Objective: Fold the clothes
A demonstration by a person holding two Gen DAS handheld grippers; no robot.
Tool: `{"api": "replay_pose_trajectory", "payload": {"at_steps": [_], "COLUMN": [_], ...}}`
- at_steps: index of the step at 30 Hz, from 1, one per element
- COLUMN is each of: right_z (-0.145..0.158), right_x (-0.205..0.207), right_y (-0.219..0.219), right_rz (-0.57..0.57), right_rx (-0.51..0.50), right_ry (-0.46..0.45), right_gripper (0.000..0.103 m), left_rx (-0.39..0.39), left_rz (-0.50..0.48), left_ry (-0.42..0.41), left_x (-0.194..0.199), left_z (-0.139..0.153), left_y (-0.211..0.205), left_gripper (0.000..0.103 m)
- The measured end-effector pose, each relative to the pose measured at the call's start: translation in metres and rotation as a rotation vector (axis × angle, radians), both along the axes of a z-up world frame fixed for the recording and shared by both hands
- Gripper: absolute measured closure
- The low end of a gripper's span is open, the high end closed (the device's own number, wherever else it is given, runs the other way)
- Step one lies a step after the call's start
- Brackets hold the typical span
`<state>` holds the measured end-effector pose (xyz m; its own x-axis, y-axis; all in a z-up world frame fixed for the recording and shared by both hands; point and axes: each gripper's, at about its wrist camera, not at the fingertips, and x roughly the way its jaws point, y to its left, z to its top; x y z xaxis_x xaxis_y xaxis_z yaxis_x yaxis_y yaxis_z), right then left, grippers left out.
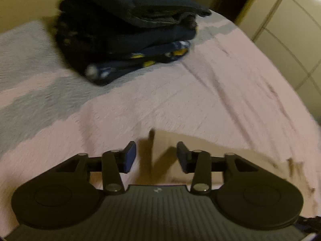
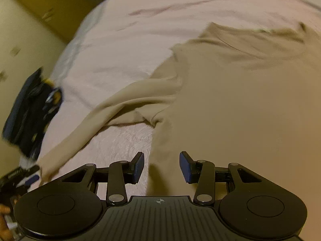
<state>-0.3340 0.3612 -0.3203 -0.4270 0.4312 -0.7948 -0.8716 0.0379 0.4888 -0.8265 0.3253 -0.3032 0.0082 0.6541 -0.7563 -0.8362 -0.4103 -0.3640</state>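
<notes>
- The beige long-sleeved cloth garment [image 2: 240,104] lies spread flat on the pink-and-grey bedspread [image 2: 124,46], one sleeve stretched out to the left.
- The right gripper [image 2: 161,165] hovers over the garment's lower left edge, its fingers [image 2: 185,167] spread apart and holding nothing.
- The left gripper [image 1: 156,157] is likewise parted and empty, above a beige corner of cloth.
- A stack of folded dark blue clothes [image 1: 128,32] sits well beyond on the bed.
</notes>
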Motion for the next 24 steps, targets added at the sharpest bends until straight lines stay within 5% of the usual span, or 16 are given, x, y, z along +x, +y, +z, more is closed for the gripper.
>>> {"api": "replay_pose_trajectory", "payload": {"at_steps": [2,5,9,17,20,24], "right_z": [-0.002,0.002,0.009,0.002,0.000,-0.006], "right_x": [-0.007,-0.017,-0.027,-0.047,-0.046,-0.042], "right_y": [-0.002,-0.003,-0.002,0.008,0.009,0.007], "right_rz": [-0.067,-0.139,-0.186,-0.164,-0.144,-0.140], "right_rx": [-0.018,-0.021,-0.010,-0.018,-0.022,-0.046], "right_ry": [-0.013,-0.046,-0.050,-0.048,-0.055,-0.039], "right_gripper": [0.060,0.060,0.060,0.060,0.060,0.060], "left_rx": [0.015,0.086,0.189,-0.063,-0.062,-0.066], "left_rz": [-0.095,-0.200,-0.192,-0.187,-0.157,-0.120], "left_ry": [-0.061,-0.020,0.024,0.018,0.000,-0.064], "left_x": [-0.006,-0.005,-0.016,-0.024,-0.034,-0.037], "left_z": [0.004,0.041,0.090,0.019,0.017,0.020], "left_y": [0.016,0.032,0.061,0.146,0.131,0.089], "left_gripper": [0.100,0.101,0.100,0.090,0.079,0.076]}}
